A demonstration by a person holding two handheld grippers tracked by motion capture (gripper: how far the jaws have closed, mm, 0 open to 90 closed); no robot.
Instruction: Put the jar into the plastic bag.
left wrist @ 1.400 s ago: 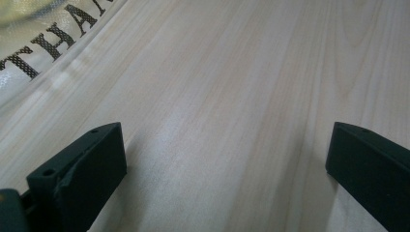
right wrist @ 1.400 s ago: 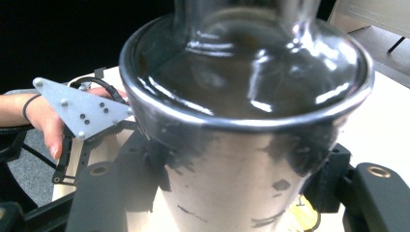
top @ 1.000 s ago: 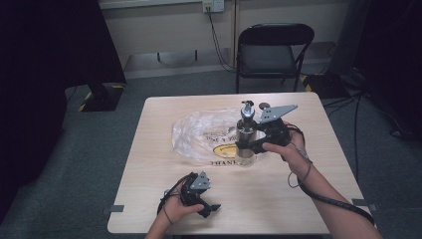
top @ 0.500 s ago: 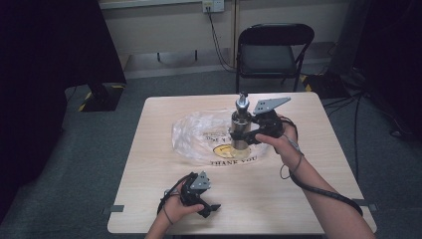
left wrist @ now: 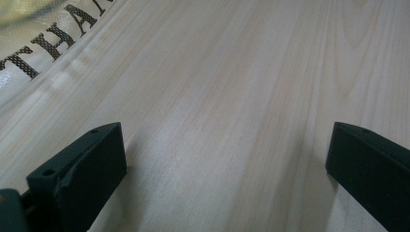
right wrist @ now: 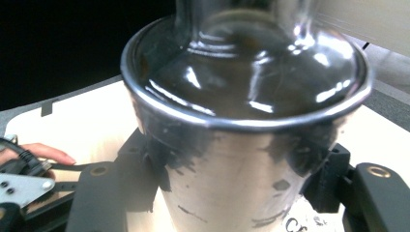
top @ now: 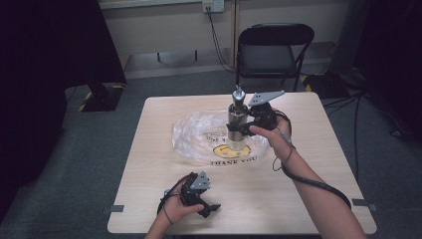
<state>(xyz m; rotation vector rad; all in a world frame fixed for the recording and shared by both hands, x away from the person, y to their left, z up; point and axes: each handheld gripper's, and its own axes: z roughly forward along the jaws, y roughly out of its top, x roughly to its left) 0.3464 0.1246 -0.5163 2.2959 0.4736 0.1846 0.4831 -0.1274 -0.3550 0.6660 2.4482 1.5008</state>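
Change: since the earlier frames the right gripper (top: 238,128) has carried the metal shaker (top: 237,122) leftward, toward 9 o'clock, from beside the plastic bag to above it; the left gripper (top: 213,208) has stayed where it was.
Surface: a light wooden table (top: 318,124), square, with strips of dark tape at its near corners.
Room: grey carpet, a dark curtain at 9 o'clock, a black folding chair (top: 272,49) at 12 o'clock behind the table, a wall socket with a cable above it.
Count: one shaker, one plastic bag (top: 199,137), one chair, two grippers.
Shaker: upright and steel, with a narrower neck and cap on top; it is held over the bag's 3 o'clock half, just above the yellow print and the words "THANK YOU".
Container contents: the bag lies flat and crumpled at the table's centre; whether anything is inside it or inside the shaker cannot be told.
Right gripper: jaws clamped on the shaker's lower body, one on each side, as the right gripper view shows (right wrist: 232,193).
Left gripper: resting near the table's 6 o'clock edge, jaws wide apart with bare wood between them (left wrist: 227,159).
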